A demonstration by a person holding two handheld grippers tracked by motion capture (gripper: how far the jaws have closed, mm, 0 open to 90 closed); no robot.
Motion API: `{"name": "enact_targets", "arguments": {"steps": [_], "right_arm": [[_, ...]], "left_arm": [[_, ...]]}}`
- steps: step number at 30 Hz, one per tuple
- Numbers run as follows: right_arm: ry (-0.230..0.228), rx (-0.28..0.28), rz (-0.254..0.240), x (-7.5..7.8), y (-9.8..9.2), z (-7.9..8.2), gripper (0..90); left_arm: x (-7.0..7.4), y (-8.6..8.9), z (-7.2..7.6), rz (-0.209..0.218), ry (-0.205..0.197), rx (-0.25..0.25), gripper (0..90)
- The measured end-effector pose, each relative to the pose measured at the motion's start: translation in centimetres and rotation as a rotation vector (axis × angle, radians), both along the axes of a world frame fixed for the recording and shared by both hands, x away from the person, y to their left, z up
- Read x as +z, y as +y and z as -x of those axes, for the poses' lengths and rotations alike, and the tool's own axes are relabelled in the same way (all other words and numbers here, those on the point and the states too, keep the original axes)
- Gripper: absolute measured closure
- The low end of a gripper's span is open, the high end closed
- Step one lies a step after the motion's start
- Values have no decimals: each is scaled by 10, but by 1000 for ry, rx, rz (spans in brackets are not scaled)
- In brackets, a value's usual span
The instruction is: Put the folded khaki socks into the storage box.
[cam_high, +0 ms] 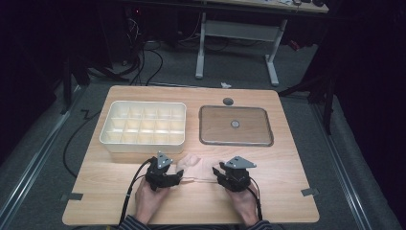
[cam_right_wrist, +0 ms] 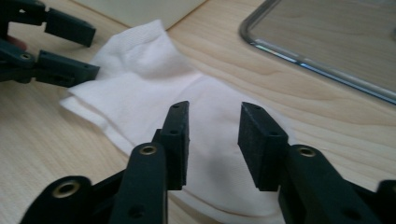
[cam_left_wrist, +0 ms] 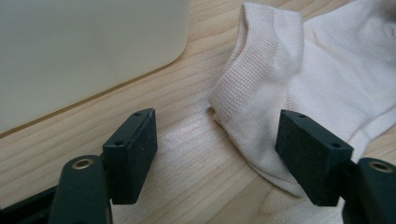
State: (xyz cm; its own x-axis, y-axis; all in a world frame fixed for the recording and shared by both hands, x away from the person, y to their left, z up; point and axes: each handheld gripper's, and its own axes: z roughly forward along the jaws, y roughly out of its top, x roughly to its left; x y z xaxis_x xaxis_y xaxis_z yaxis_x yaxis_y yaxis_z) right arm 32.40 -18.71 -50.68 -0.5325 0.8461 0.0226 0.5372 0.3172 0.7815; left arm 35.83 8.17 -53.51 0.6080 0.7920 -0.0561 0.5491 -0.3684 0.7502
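1. Your sock [cam_high: 198,166] lies flat on the wooden surface [cam_high: 282,191], just in front of the white compartment tray [cam_high: 143,123], between your two grippers.
2. Your left gripper [cam_left_wrist: 217,140] has its fingers apart at the ribbed cuff, clamping nothing.
3. Your right gripper [cam_right_wrist: 214,140] hovers over the foot end, fingers apart and empty.
4. Judging from this, the sock isn't gripped yet; lifting it and putting it in a compartment remain.

We've got both forearms coming in low, one claw in each hand. Our left claw [cam_high: 179,176] has its jaws spread wide, nothing pinched. Right claw [cam_high: 216,171] sits partly open, jaws angled inward toward the left one.
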Motion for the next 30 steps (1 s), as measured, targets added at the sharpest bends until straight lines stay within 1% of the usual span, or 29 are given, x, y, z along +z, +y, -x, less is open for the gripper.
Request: {"name": "enact_targets", "arguments": {"steps": [4, 5, 7, 8, 11, 15, 16, 17, 18, 19, 20, 21, 23, 24, 26, 27, 30], "right_arm": [[35, 33, -45, -6, 11, -5, 734], [38, 40, -62, -7, 12, -6, 754], [40, 43, -73, -7, 14, -6, 800], [49, 48, -71, -9, 17, -6, 828], [61, 57, -63, -11, 20, -7, 846], [69, 82, -41, -15, 30, -9, 851], [70, 85, -42, -16, 32, -9, 850], [70, 91, -39, -17, 34, -9, 851], [67, 99, -33, -18, 36, -10, 851], [67, 100, -33, -18, 37, -10, 851], [68, 106, -31, -19, 39, -10, 851], [69, 109, -29, -19, 40, -10, 851], [68, 120, -20, -20, 43, -9, 851], [69, 122, -16, -20, 45, -9, 851], [74, 127, -12, -21, 46, -9, 851], [76, 129, -8, -22, 46, -9, 851], [79, 130, 2, -23, 47, -8, 851]], "left_arm": [[0, -1, 1, -4, 2, 9, 273], [0, -1, 1, -2, 2, 10, 272], [0, -1, 1, -1, 2, 9, 272], [0, -1, 1, -1, 2, 8, 273], [0, 0, 1, -3, 1, 2, 276], [1, 2, 2, 10, 7, -5, 296], [2, 2, 3, 20, 4, -9, 306], [3, 2, 4, 40, -8, -7, 314], [4, 3, 4, 61, -7, -11, 329], [6, 2, 4, 92, -1, -13, 340], [7, 2, 4, 113, 11, -17, 347], [8, 1, 3, 123, 20, -12, 354], [7, 0, 0, 133, 43, -5, 397], [5, 0, -2, 141, 71, -6, 413], [3, 0, -4, 145, 99, -6, 427], [3, 0, -3, 143, 92, -4, 434], [3, -2, 0, 114, 71, -3, 450]]}}
